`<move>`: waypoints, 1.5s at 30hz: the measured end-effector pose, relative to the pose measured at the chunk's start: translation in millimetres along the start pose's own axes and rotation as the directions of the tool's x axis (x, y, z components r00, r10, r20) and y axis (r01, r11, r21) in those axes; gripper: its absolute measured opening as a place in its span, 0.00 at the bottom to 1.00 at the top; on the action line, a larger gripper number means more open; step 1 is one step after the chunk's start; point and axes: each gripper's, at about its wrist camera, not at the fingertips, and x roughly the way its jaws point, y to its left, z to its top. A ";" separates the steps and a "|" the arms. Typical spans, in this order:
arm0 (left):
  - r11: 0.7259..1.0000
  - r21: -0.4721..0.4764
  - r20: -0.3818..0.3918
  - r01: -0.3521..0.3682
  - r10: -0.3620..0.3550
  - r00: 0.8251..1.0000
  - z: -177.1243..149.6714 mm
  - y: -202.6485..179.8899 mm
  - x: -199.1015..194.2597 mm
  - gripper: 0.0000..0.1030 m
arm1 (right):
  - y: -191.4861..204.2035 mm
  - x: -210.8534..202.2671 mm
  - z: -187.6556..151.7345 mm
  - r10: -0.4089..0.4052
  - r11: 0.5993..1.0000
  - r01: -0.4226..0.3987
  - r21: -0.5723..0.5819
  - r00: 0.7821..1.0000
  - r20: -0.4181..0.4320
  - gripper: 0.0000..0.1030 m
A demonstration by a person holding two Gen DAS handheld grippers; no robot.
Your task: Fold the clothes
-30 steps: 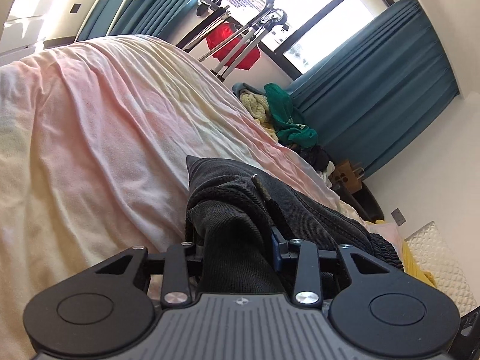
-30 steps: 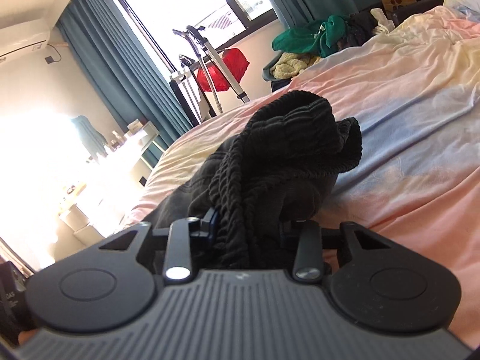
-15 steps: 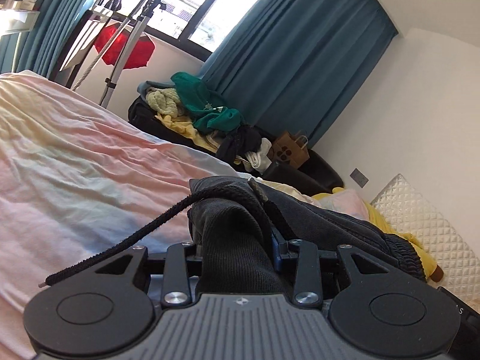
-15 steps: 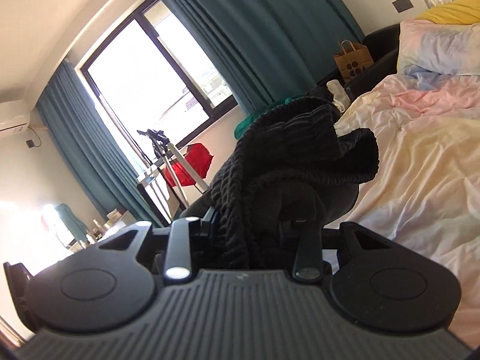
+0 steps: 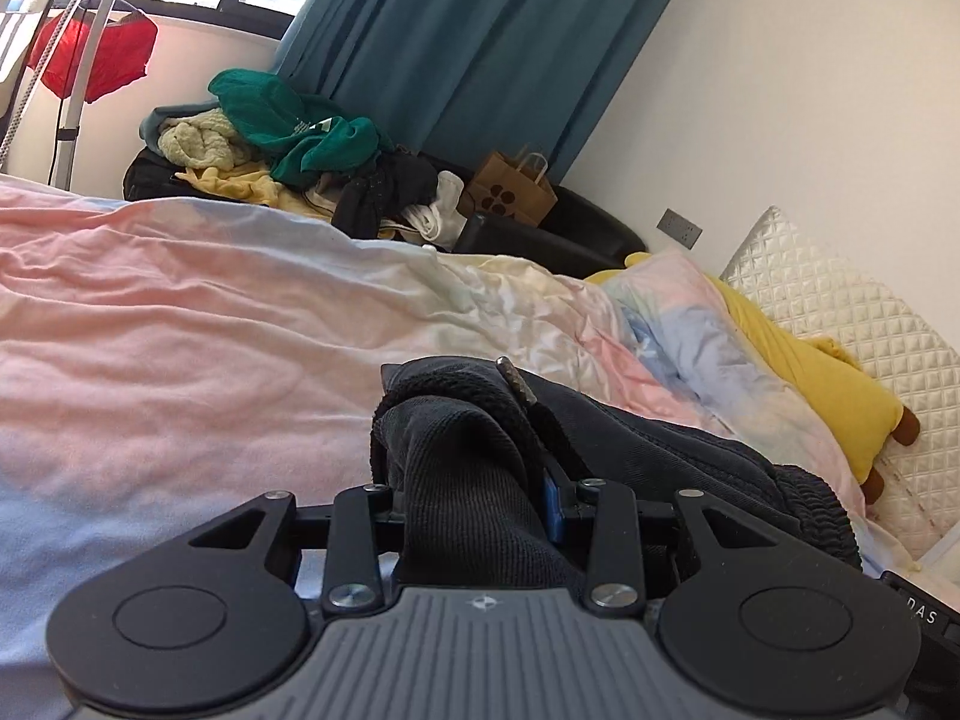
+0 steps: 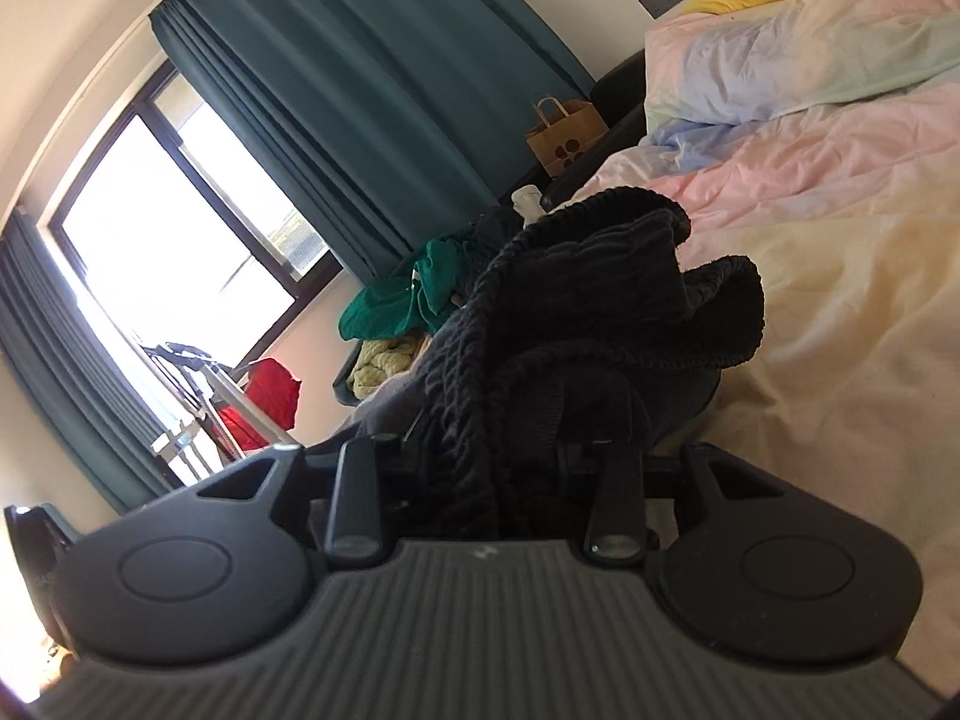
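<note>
The left tool is clamped on a bunched fold of the black ribbed-knit garment with an elastic waistband, low in the centre of the left wrist view. The cloth swallows both tips; only a sliver of blue pad shows on the right side of the fold. A metal-tipped black drawstring end pokes up from the bundle. The garment trails off to the lower right, above the pastel pink, blue and cream tie-dye bed cover.

In the right wrist view the right tool is likewise closed on a thick gathered wad of the same garment, which fills the centre of the frame and hides the tips entirely, as well as part of the clothes pile behind it. The view is strongly tilted; the window at the left is blown out white.

Across the upper middle of the left view lie a heap of green, yellow and dark clothes, a brown paper bag and teal curtains. A yellow plush toy at the right is half buried under the cover.
</note>
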 end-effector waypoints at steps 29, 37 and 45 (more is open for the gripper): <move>0.948 0.315 0.097 -0.052 0.022 0.995 -11.1 -50.7 -247.5 1.00 | 116.4 -187.1 -35.7 -0.203 0.973 0.211 -0.095 0.975 0.094 0.69; 0.939 0.331 0.188 -0.099 0.037 0.981 -37.0 -73.7 -362.1 1.00 | 198.5 -264.6 -48.8 -0.128 0.945 0.168 -0.281 0.980 0.155 0.69; 0.916 0.356 0.261 -0.185 0.092 0.961 -73.4 -71.5 -442.5 1.00 | 248.0 -306.3 -90.8 -0.105 0.903 0.171 -0.395 0.978 0.183 0.79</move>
